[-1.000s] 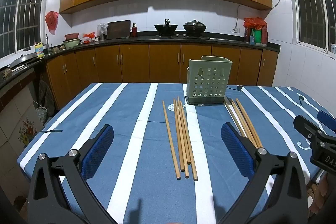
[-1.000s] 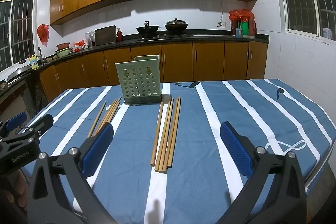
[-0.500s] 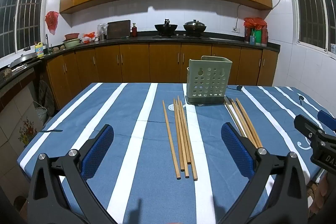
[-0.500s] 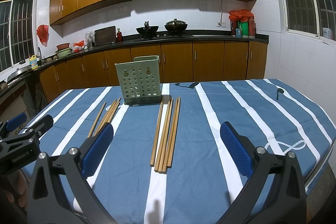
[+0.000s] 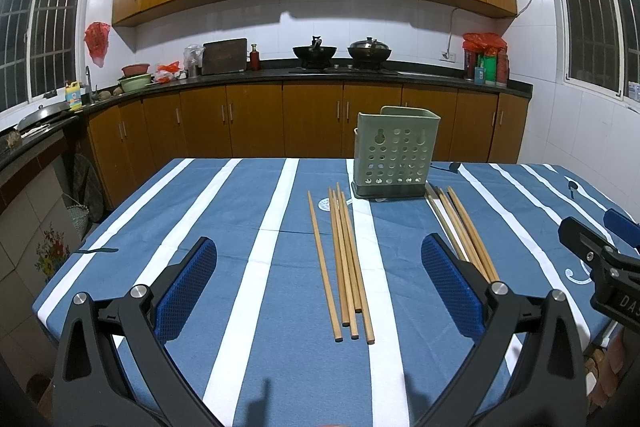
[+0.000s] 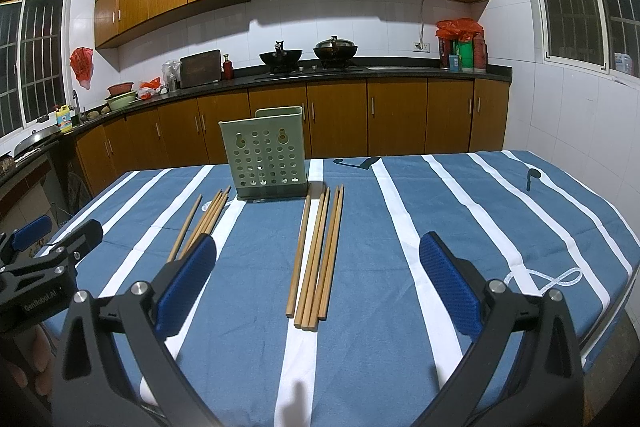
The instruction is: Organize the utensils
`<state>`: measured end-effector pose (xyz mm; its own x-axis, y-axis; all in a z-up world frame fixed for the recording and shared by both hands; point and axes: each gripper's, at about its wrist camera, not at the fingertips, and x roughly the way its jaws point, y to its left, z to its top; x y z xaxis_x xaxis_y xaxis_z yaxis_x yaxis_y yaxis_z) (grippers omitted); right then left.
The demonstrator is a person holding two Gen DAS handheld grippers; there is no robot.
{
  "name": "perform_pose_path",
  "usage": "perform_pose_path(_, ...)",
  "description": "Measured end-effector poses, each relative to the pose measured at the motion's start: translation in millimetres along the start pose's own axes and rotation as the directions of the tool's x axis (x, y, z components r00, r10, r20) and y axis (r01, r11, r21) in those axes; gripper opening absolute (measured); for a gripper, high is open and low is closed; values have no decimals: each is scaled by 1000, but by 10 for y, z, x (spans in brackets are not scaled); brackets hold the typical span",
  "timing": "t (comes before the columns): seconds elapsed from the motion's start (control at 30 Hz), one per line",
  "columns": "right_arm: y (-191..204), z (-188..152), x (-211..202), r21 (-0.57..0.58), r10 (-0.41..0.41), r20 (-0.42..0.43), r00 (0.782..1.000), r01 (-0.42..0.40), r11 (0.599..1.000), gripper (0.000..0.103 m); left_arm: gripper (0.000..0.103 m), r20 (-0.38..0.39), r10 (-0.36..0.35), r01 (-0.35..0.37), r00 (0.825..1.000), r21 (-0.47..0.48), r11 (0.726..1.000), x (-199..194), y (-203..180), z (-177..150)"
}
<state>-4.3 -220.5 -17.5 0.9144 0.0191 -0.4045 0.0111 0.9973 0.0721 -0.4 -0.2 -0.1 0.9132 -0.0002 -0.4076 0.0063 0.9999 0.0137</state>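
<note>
A pale green perforated utensil holder (image 5: pixel 394 153) (image 6: pixel 266 151) stands upright on the blue striped tablecloth. Two bundles of wooden chopsticks lie flat in front of it. The left bundle (image 5: pixel 344 259) (image 6: pixel 200 221) lies between the wide-apart fingers of my left gripper (image 5: pixel 318 285), which is open and empty above the near table edge. The right bundle (image 5: pixel 464 231) (image 6: pixel 316 255) lies between the fingers of my right gripper (image 6: pixel 316 285), also open and empty. Each gripper shows at the edge of the other's view.
The table (image 5: pixel 240 211) is covered by a blue cloth with white stripes. Its near edge runs under both grippers. Behind it are wooden kitchen cabinets (image 5: pixel 312 123), a counter with woks (image 5: pixel 344 51) and a range hood. A person's fingers (image 6: pixel 24 359) show at lower left.
</note>
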Motion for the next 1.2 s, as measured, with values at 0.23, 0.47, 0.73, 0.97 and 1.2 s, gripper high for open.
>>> perform_pose_path(0.23,-1,0,-3,0,0,0,1000,0,1000,99,101,0,0,0,1000,-1,1000,2,2,3)
perform_pose_path(0.47,-1,-1,-1,0,0,0,1000,0,1000,99,101,-2,1,-1,1000,-2,1000,2,5,2)
perform_pose_path(0.73,0,0,1,0,0,0,1000,0,1000,99,101,-2,1,-1,1000,-3,1000,1,9,-1)
perform_pose_path(0.97,1,1,1,0,0,1,1000,0,1000,99,101,-1,2,-2,1000,-2,1000,20,0,4)
perform_pose_path(1.2,0,-3,1,1,0,0,1000,0,1000,99,101,-2,1,-1,1000,-1,1000,41,-6,6)
